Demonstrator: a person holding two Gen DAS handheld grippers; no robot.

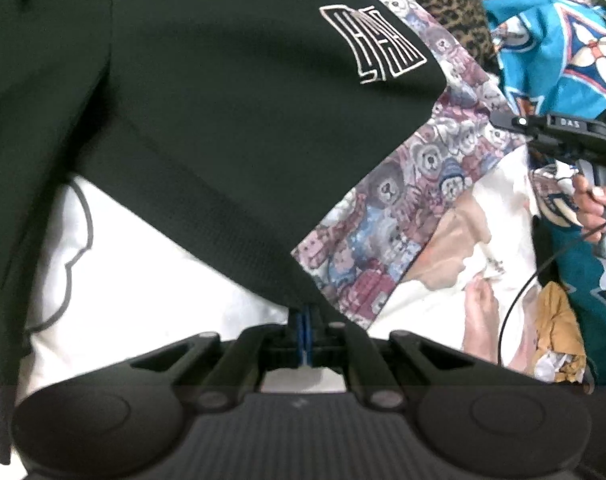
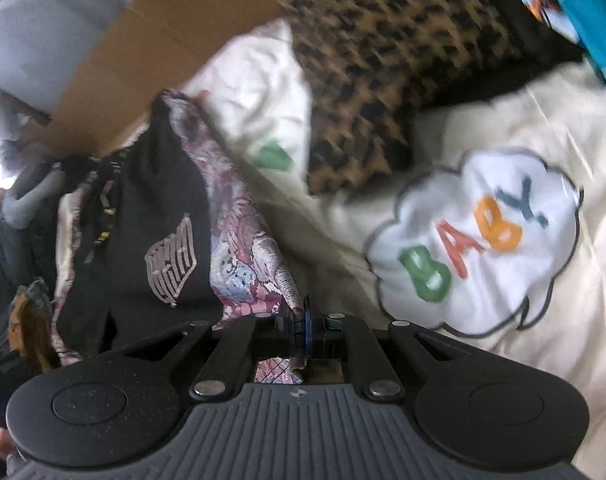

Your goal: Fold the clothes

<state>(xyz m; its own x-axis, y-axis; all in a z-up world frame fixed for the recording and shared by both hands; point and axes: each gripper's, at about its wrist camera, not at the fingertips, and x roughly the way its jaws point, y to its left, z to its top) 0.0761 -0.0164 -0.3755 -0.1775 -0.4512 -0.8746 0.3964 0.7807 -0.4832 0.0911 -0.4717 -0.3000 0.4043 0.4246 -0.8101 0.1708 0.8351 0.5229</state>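
1. The right wrist view is blurred by motion. In the left wrist view the black garment [image 1: 207,128] runs off the top and left edges, so its full shape is not clear.
2. Its long axis slants from upper left down to the left gripper [image 1: 305,320], whose jaws are fully closed on its lower corner.
3. It is plain black with a white outlined logo [image 1: 373,42] and lies over the bear-print cloth [image 1: 403,200].
4. The right gripper [image 2: 303,320] has its jaws closed on the edge of the bear-print cloth, just beside the black garment.
5. Both lie on a cream blanket [image 2: 543,120] with a "BABY" cloud.
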